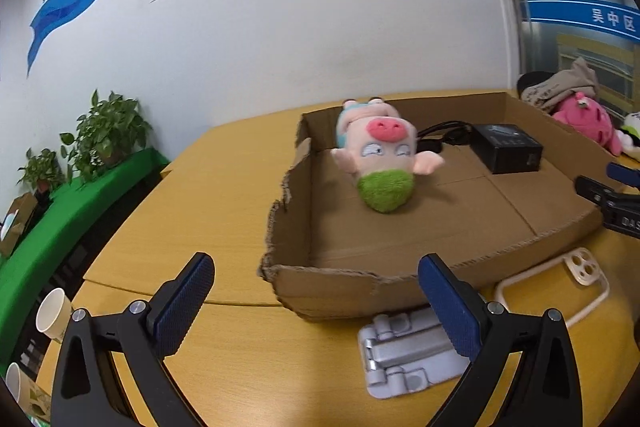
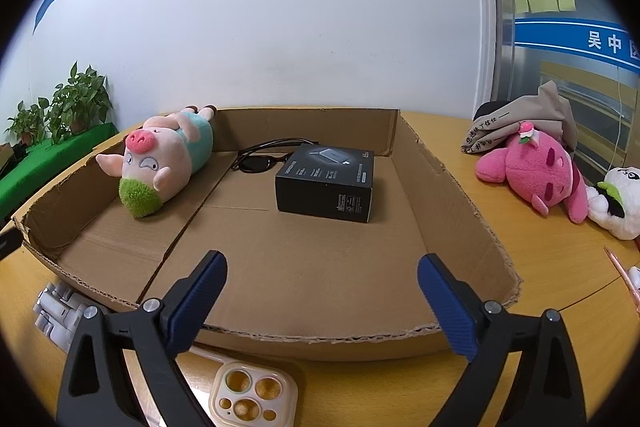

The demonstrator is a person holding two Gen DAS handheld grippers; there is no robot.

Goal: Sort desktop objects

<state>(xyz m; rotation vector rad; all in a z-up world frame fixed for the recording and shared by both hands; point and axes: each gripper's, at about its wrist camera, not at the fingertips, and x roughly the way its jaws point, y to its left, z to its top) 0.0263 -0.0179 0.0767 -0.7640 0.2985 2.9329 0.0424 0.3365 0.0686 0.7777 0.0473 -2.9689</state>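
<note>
Both grippers hang with their jaws spread wide and nothing between them: the left gripper (image 1: 316,303) sits over the table (image 1: 208,195) just short of the tray's (image 1: 344,289) near corner, the right gripper (image 2: 322,301) over the tray's (image 2: 320,339) front wall. In the right view the pig (image 2: 160,163) lies on its side at 10 o'clock inside the tray, green cap toward the camera; the black box (image 2: 326,183) rests near 12 o'clock, with sunglasses (image 2: 260,161) just behind it to the left. Outside the tray, a pink plush (image 2: 536,177) and a white plush (image 2: 616,203) lie together at 2 o'clock, the phone case (image 2: 252,399) at 6 o'clock, and the grey stand (image 2: 56,311) at 8 o'clock. In the left view the stand (image 1: 404,355) lies at 5 o'clock against the tray's front wall, partly behind the right finger, and the case (image 1: 560,291) at 4 o'clock.
</note>
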